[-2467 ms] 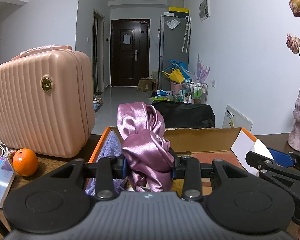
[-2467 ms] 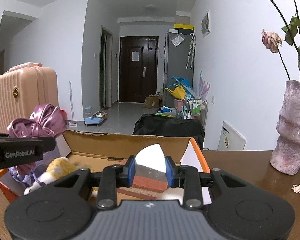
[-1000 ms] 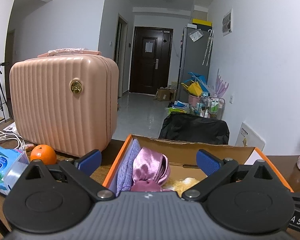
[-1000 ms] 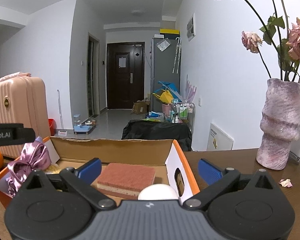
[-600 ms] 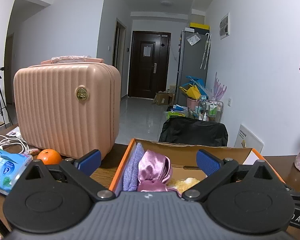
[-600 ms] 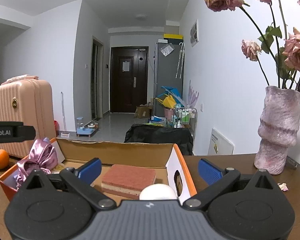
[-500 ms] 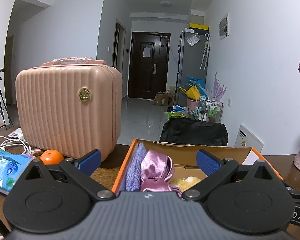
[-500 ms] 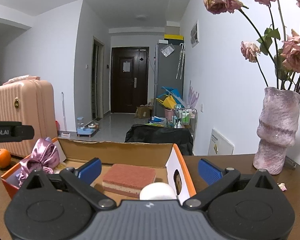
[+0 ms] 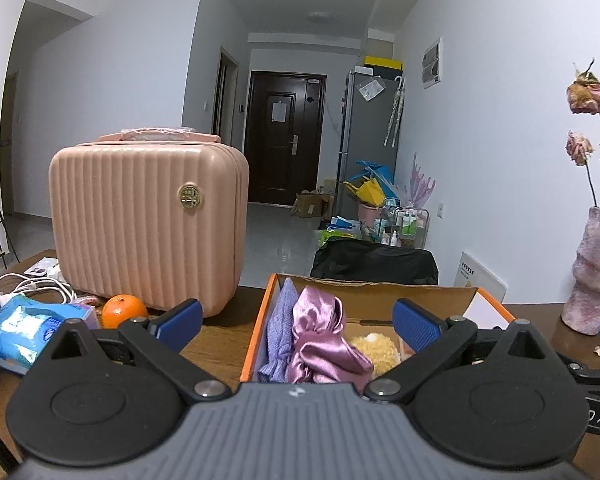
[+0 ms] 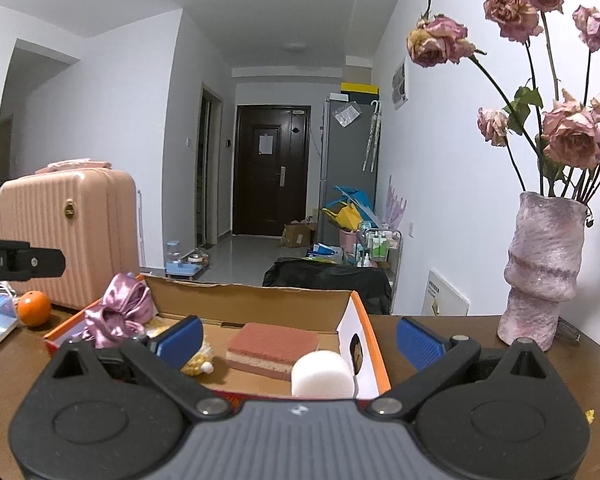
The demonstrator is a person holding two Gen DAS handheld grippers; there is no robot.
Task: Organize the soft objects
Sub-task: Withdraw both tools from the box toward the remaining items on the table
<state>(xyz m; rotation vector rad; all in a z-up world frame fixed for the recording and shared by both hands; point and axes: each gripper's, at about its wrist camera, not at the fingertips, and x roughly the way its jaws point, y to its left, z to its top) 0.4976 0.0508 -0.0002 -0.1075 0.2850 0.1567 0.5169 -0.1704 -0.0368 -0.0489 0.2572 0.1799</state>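
While both tools hang back from the cardboard box point(image 10: 260, 300), neither holds anything: the left gripper point(image 9: 296, 322) has its blue pads spread wide, and the right gripper point(image 10: 298, 338) is spread just as wide and empty. Taking the box as landmark, all soft things visible lie inside it. At its left end, the pink satin cloth point(image 9: 320, 340) sits bunched and upright-ish, touching the purple knit cloth point(image 9: 278, 328) that stands against the left wall; just right of the satin lies a yellow fuzzy toy point(image 9: 374, 350). Toward the box's right end, a flat reddish sponge point(image 10: 272, 346) lies with its long axis running across the box, left to right, and a white foam ball point(image 10: 322, 374) rests at the near wall just right of it. The left tool faces the box's left end, so it is the nearer one to the satin and knit cloths; the right tool faces the right end, nearer the sponge and ball. Outside the box, to its left, stand an orange point(image 9: 124, 310), a blue tissue pack point(image 9: 24, 330) and a pink case point(image 9: 148, 224); to its right, a vase point(image 10: 540, 268). Judgement: sorting looks close to done. No soft item shows loose on the table within these views, so any coming move would likely be a tidy-up inside the box.
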